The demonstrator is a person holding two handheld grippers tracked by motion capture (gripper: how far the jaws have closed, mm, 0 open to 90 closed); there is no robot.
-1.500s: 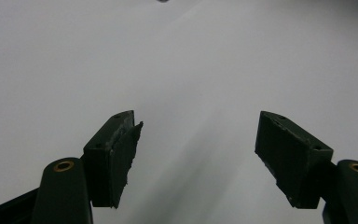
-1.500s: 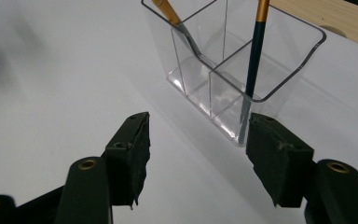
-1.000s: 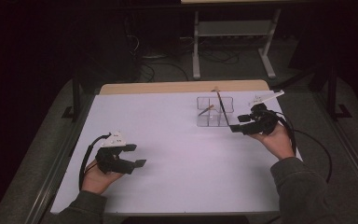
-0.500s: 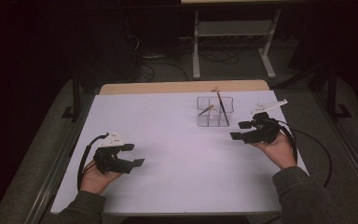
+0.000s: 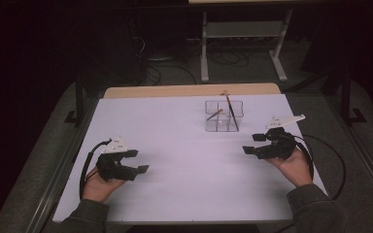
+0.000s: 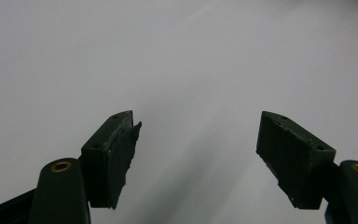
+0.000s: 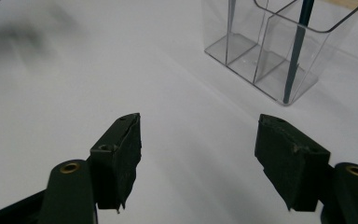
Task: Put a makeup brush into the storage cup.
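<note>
Plain white sheet (image 5: 189,160) over a pale wood table (image 5: 184,90). Colourless, see-through plastic organiser (image 5: 223,116) holding a dark teal brush (image 7: 297,51) and a shorter brown one (image 5: 214,114). Matt black for both the left gripper (image 5: 135,161) and the right gripper (image 5: 253,144), brass rivets near the jaws, light grey top plates. Dark grey-green sleeves (image 5: 315,211).

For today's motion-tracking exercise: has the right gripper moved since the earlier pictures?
Yes. In the high view the right gripper has drawn back from the clear plastic compartment organiser, toward the table's near edge; its jaws have just been opening, nothing between them.
</note>
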